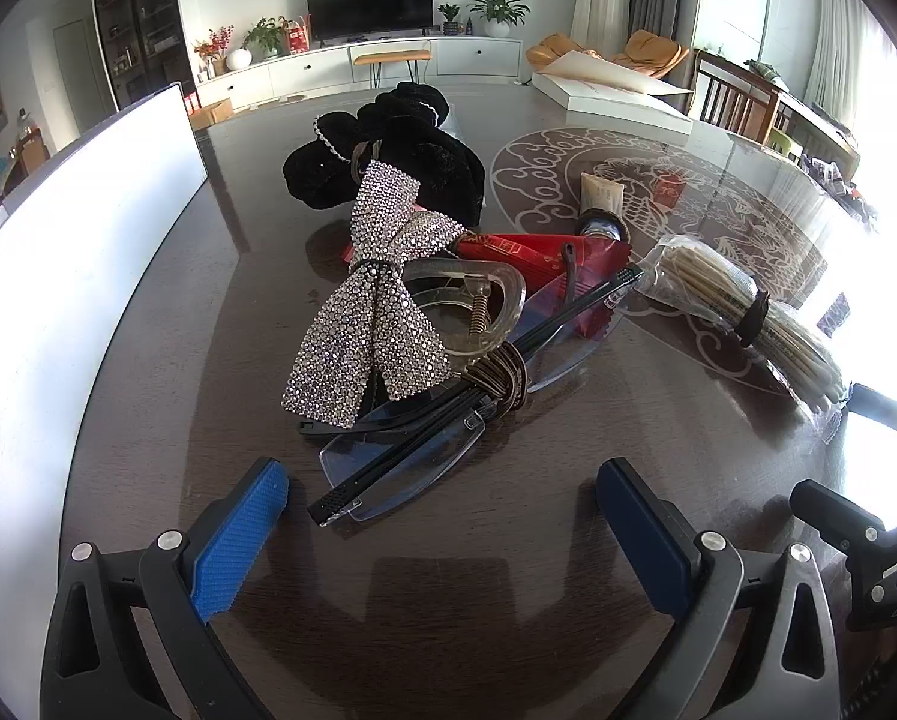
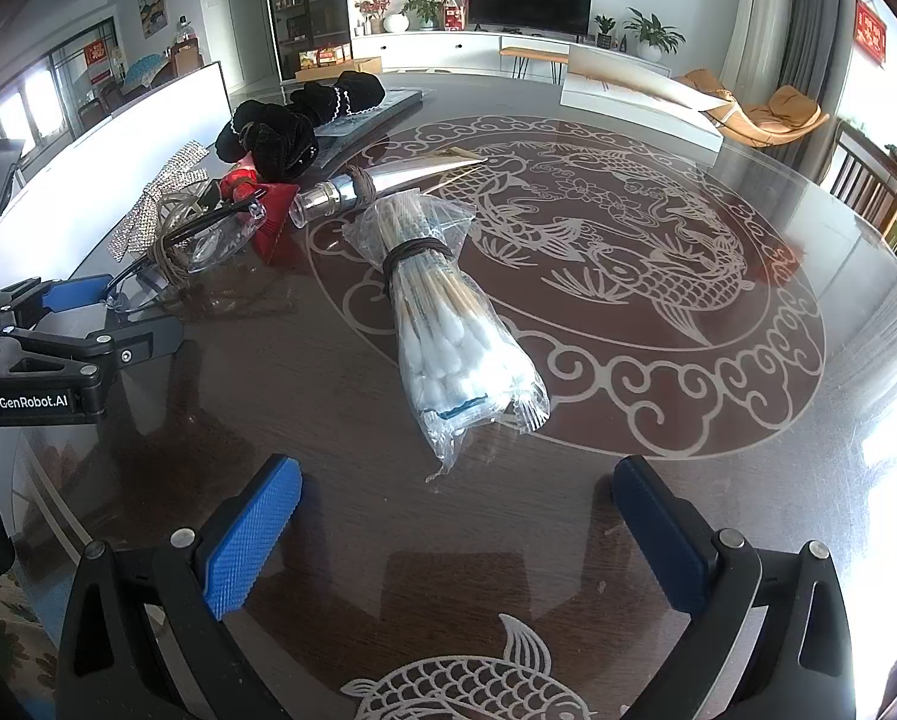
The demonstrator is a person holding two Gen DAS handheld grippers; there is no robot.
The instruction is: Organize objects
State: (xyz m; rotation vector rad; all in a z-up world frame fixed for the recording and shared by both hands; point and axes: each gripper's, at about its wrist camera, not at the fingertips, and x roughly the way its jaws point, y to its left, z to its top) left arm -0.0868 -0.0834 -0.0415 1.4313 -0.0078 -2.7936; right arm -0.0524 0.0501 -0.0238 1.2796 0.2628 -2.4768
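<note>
In the left wrist view my left gripper (image 1: 442, 492) is open, just short of folded clear glasses (image 1: 412, 456) tied with a brown band. Behind them lie a rhinestone bow (image 1: 376, 294), a clear hair claw (image 1: 478, 306), a red packet (image 1: 538, 258), a black velvet scrunchie (image 1: 400, 150) and a tube (image 1: 604, 204). A bag of cotton swabs (image 1: 748, 312) lies at right. In the right wrist view my right gripper (image 2: 457, 498) is open, just short of the swab bag (image 2: 448, 324). The glasses (image 2: 208, 240), tube (image 2: 376, 186), scrunchie (image 2: 286, 126) and left gripper (image 2: 100, 312) show at left.
A white box (image 1: 70, 252) stands along the table's left edge, also in the right wrist view (image 2: 124, 144). Another white box (image 2: 634, 102) lies at the far side. The dark glass table (image 2: 628, 276) carries a fish pattern. Chairs stand at the right.
</note>
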